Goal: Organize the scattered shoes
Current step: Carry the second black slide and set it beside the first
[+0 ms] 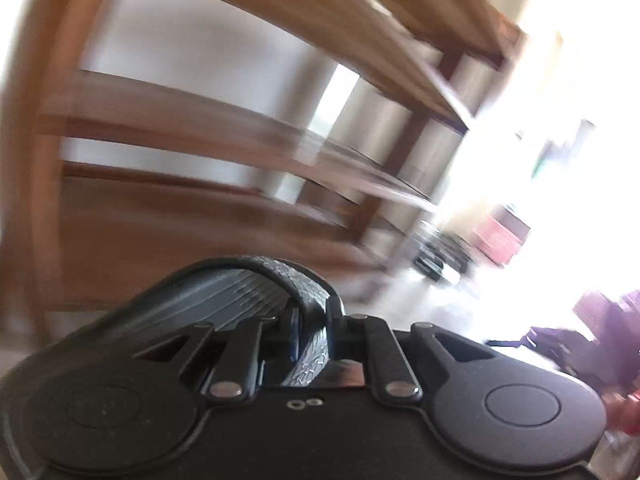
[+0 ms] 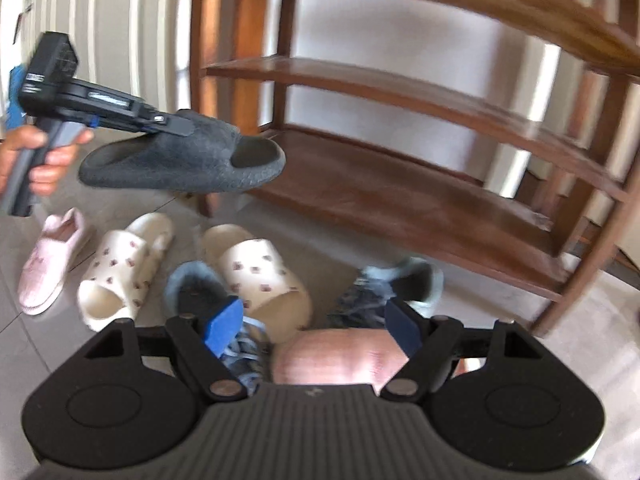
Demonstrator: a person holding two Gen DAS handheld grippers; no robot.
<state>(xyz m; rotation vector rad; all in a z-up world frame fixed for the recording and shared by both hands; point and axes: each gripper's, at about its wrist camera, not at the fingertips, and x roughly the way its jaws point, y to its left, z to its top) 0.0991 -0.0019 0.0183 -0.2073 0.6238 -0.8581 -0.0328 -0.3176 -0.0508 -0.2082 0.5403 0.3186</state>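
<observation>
My left gripper [image 1: 310, 336] is shut on the strap of a dark grey slide sandal [image 1: 224, 300]. In the right wrist view the left gripper [image 2: 168, 126] holds that sandal [image 2: 188, 160] in the air, just left of the wooden shoe rack [image 2: 400, 184], toe toward its lowest shelf. My right gripper [image 2: 316, 320] is open and empty above the floor. Below it lie two cream patterned slides [image 2: 120, 268] [image 2: 260, 272], a pink slipper [image 2: 48, 264] at the left, and two grey-blue furry slippers [image 2: 196, 284] [image 2: 400, 280]. A pink shape [image 2: 340, 356] sits between the right gripper's fingers.
The shoe rack [image 1: 200, 140] has three wooden shelves and fills the left wrist view, blurred. Its right leg [image 2: 588, 264] stands on the tiled floor [image 2: 36, 344]. Dark and red objects [image 1: 472, 248] lie past the rack's end in glare.
</observation>
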